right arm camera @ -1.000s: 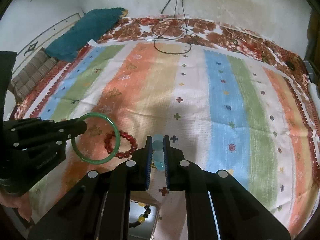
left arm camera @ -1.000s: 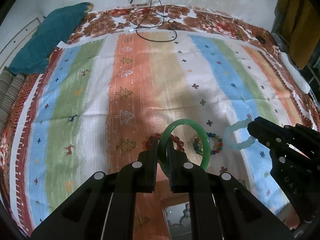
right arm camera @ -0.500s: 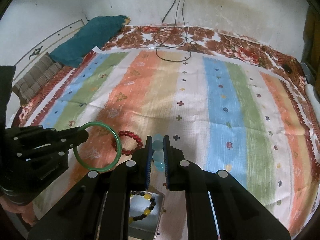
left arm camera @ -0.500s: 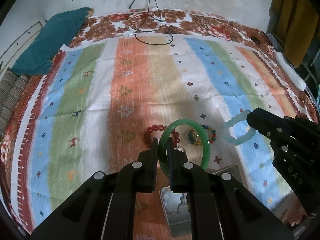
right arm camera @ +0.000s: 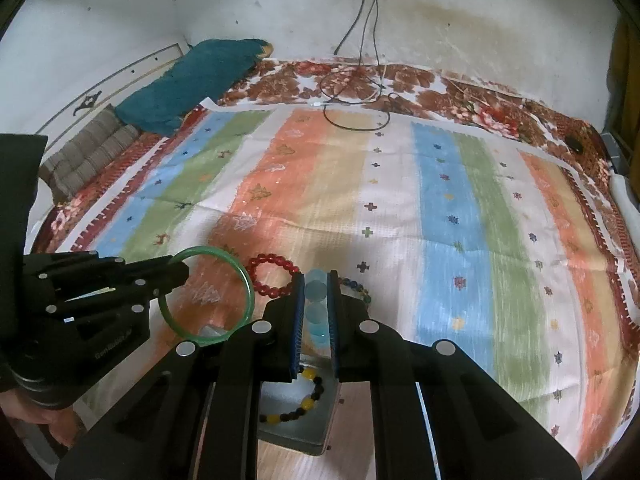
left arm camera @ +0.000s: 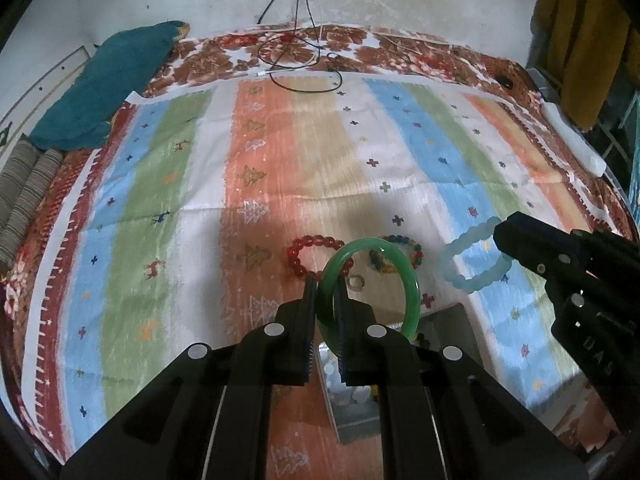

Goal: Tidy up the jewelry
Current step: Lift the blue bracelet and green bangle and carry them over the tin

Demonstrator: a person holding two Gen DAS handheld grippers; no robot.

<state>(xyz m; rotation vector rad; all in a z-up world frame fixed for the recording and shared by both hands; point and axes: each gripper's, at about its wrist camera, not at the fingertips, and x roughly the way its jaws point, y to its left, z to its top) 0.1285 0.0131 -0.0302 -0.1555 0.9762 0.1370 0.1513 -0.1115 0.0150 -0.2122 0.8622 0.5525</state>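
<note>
My left gripper (left arm camera: 325,292) is shut on a green jade bangle (left arm camera: 412,292) and holds it above the striped cloth; it also shows in the right wrist view (right arm camera: 248,292). My right gripper (right arm camera: 315,288) is shut on a pale blue bead bracelet (right arm camera: 314,312), seen hanging from it in the left wrist view (left arm camera: 464,246). A red bead bracelet (left arm camera: 308,246) and a multicoloured bead bracelet (left arm camera: 400,256) lie on the cloth beyond the bangle. A small grey open box (right arm camera: 280,436) below the grippers holds a black and yellow bead bracelet (right arm camera: 304,404).
A teal cushion (left arm camera: 108,84) lies at the far left and striped pillows (left arm camera: 24,188) at the left edge. Black cables (left arm camera: 296,60) run down from the wall onto the bed. A white object (left arm camera: 576,144) lies along the right edge.
Both grippers have lifted and drawn back with their bracelets. The grey box has come further into view beneath them.
</note>
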